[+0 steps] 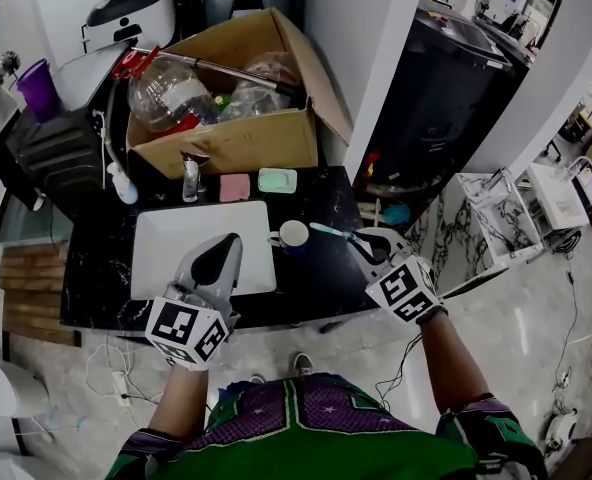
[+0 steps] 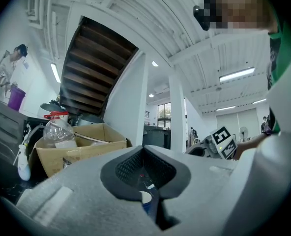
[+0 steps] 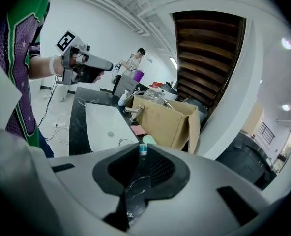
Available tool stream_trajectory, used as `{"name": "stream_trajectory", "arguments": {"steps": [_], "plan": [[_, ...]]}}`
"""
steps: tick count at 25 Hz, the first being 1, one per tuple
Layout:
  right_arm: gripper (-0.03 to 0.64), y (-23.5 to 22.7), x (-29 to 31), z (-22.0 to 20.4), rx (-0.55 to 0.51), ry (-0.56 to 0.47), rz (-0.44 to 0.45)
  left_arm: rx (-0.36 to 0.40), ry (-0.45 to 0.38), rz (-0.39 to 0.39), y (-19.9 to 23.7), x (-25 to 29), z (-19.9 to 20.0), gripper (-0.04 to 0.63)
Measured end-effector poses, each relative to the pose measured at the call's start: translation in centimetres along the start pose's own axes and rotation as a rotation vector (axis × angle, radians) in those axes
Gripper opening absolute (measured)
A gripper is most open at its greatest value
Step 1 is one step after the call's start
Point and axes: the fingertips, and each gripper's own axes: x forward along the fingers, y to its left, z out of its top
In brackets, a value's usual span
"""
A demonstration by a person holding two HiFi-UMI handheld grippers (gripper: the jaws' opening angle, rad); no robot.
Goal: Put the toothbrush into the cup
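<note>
Head view: your right gripper (image 1: 364, 244) pinches the toothbrush (image 1: 331, 232), its bristle end just right of the cup (image 1: 294, 234). Tip that end down into the cup's mouth.

Left gripper view: your left gripper (image 2: 144, 151) is closed and empty, with the cup ahead. Keep it clear.

Right gripper view: the jaws clamp the handle. Loosen only once the bristles are inside.

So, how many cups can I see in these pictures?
2. A white cup stands on the counter, just right of the sink. A purple cup stands far back on the left. The box may hide more.
</note>
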Motion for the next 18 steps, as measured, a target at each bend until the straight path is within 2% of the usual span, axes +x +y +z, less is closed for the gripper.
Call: {"name": "stream_trajectory", "arguments": {"steps": [8,18], "plan": [[0.050,1.1,1.0,1.9,-0.026,-0.029,0.030,0.002,-0.006,0.021,0.5,-0.9,0.3,0.017],[0.049,2.7,3.3,1.2,-0.007,-0.030,0.081,0.003,0.017,0.055,1.2,-1.8,-0.4,0.017]]}}
